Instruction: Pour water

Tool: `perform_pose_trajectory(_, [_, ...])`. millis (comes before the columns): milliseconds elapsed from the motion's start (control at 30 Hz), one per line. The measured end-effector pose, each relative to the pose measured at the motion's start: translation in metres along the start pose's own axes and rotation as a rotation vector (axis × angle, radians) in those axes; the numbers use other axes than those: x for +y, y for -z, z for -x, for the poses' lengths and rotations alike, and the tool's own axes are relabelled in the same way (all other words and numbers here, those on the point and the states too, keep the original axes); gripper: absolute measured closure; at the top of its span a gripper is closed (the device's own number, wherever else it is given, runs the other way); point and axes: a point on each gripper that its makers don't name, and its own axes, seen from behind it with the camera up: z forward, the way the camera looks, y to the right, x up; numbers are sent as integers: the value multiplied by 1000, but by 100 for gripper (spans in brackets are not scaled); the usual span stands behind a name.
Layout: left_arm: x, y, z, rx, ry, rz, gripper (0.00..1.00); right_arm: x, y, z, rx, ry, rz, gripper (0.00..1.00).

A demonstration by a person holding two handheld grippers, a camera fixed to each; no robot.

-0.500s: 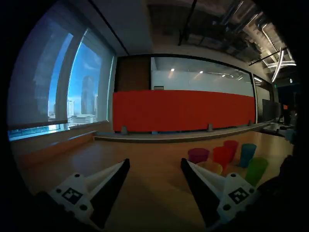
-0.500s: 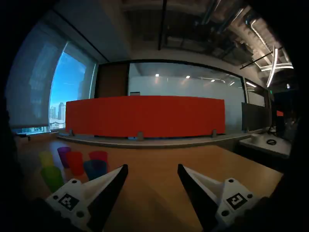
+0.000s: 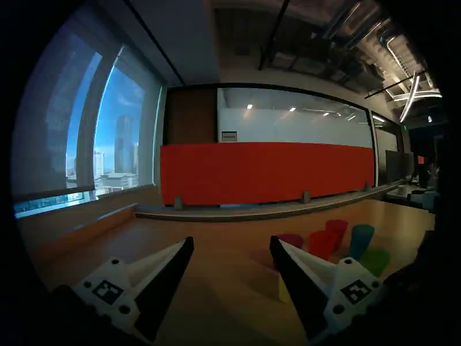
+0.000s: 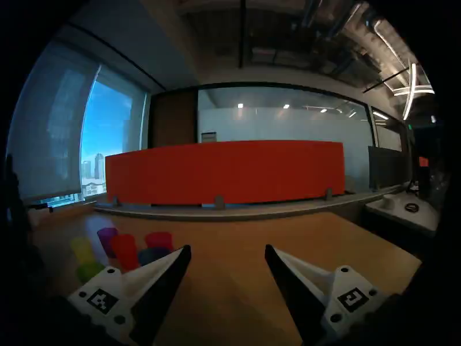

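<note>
Two open grippers above a wooden counter, coloured cups off to one side.

In the left gripper view the left gripper (image 3: 230,241) holds its fingers wide apart with nothing between them over the counter (image 3: 230,294). The cups (image 3: 336,229) cluster at the lower right of the frame, just past the right-hand finger, among them a red cup (image 3: 320,244), a blue cup (image 3: 362,240) and a green cup (image 3: 376,260). In the right gripper view the right gripper (image 4: 227,249) is spread and empty too, and the cups sit at lower left, partly behind its left-hand finger. A red partition (image 3: 265,173) spans mid-frame, with a window (image 3: 115,144) at left.
</note>
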Motion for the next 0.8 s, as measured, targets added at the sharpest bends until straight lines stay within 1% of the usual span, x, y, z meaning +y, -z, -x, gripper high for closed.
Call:
perform_pose_trajectory(167, [2,-4,-29,-3,-13,16,2,1,-4,-36,1,10,-14,1])
perform_pose_trajectory(267, [2,-8,-46,-16,-3,18,2,2,-7,-60,3,19,-24,1])
perform_pose_trajectory(467, [5,-16,-77,-42,35,55,2,1,-11,-106,26,36,-46,1])
perform_pose_trajectory(600, [8,-22,-97,-62,35,79,2,-1,-14,-128,19,47,-59,1])
perform_pose_trajectory(800, [11,-29,-132,-55,35,103,2,-11,-16,-156,3,45,-98,1])
